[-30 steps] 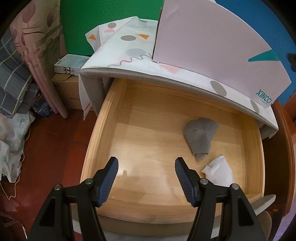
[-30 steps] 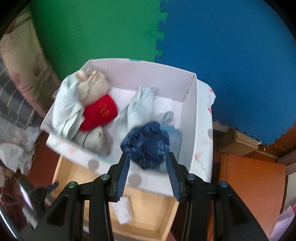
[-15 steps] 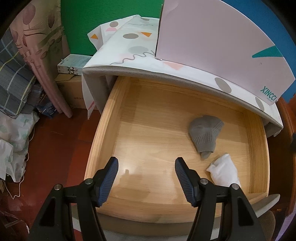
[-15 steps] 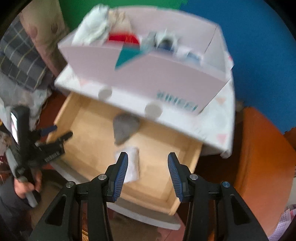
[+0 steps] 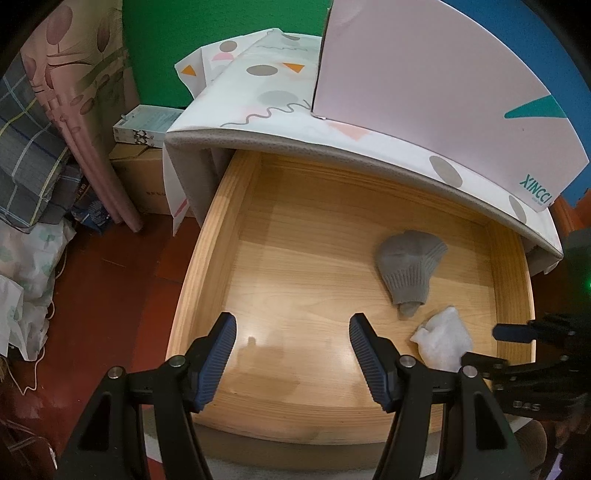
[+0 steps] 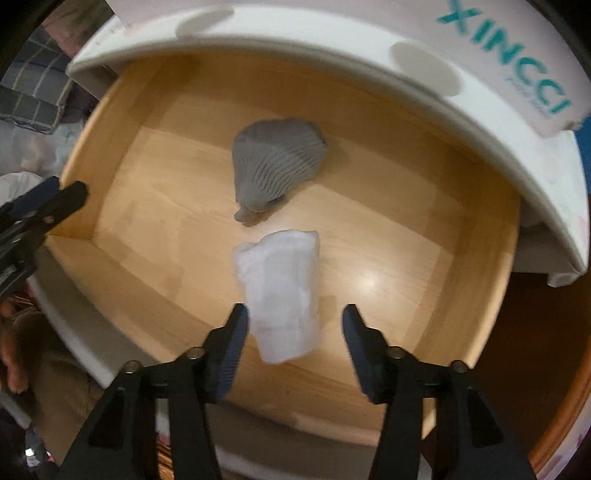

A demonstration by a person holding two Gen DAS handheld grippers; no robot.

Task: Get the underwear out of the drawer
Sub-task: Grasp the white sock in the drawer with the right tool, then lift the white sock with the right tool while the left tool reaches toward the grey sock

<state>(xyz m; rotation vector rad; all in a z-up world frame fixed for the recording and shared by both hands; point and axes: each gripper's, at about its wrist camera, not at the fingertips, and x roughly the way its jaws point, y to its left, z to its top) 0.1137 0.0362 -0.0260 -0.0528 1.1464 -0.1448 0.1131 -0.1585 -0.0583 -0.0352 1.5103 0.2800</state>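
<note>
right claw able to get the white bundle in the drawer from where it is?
Probably yes. The right claw is open above the white bundle, which lies alone on the drawer floor, apart from the grey bundle, with nothing over it.

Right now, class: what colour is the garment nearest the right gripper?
White, clearest in the right wrist view.

Green (image 5: 221,33) & blue foam wall mats (image 5: 546,55), dark red floor (image 5: 122,280), maybe curtain (image 5: 81,110) at left.
</note>
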